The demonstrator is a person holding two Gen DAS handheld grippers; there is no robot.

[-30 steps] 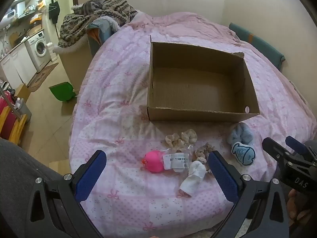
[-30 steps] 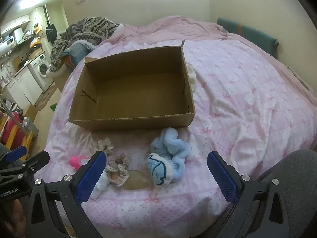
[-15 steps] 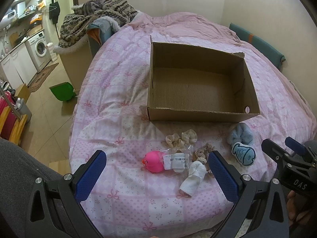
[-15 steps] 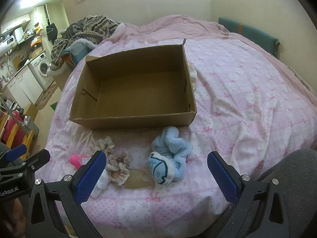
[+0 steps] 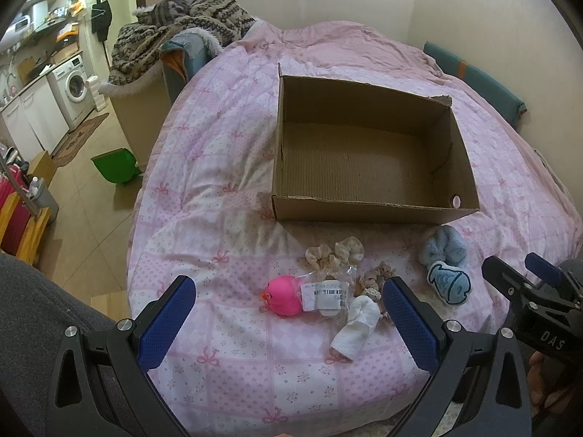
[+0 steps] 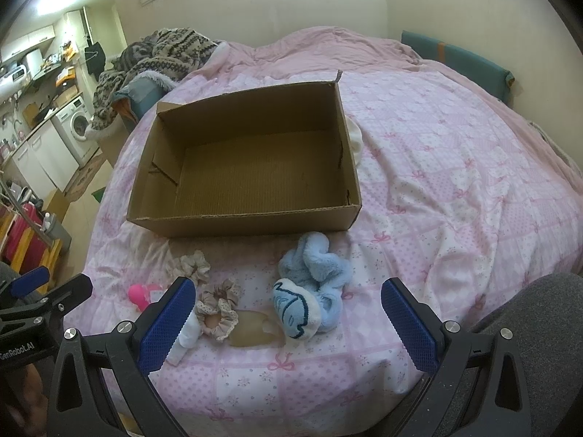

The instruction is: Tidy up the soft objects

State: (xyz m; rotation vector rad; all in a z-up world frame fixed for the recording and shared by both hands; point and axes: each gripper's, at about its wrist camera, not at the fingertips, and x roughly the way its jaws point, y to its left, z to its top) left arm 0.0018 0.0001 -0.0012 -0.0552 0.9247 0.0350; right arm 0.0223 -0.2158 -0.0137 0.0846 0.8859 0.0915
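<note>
An empty cardboard box [image 5: 371,209] [image 6: 251,224] sits on the pink bed. In front of it lie a pink squishy toy [image 5: 282,295] [image 6: 140,295] with a plastic bag [image 5: 326,293], beige scrunchies [image 5: 333,253] [image 6: 191,266], a frilly scrunchie [image 5: 377,278] [image 6: 218,307], a white sock [image 5: 357,322] and a blue fluffy sock with a fish patch [image 5: 446,269] [image 6: 309,286]. My left gripper [image 5: 286,324] is open above the near bed edge, around the pink toy and bag. My right gripper [image 6: 288,322] is open, just before the blue sock.
The pink quilt [image 6: 455,167] covers the bed. A patterned blanket pile [image 5: 182,22] lies at the far left. A floor with a green bin [image 5: 114,169] and a washing machine [image 5: 74,89] is left of the bed. A teal headboard cushion [image 5: 473,83] is at the right.
Both grippers have crept slightly forward toward the objects. Nothing on the bed has moved.
</note>
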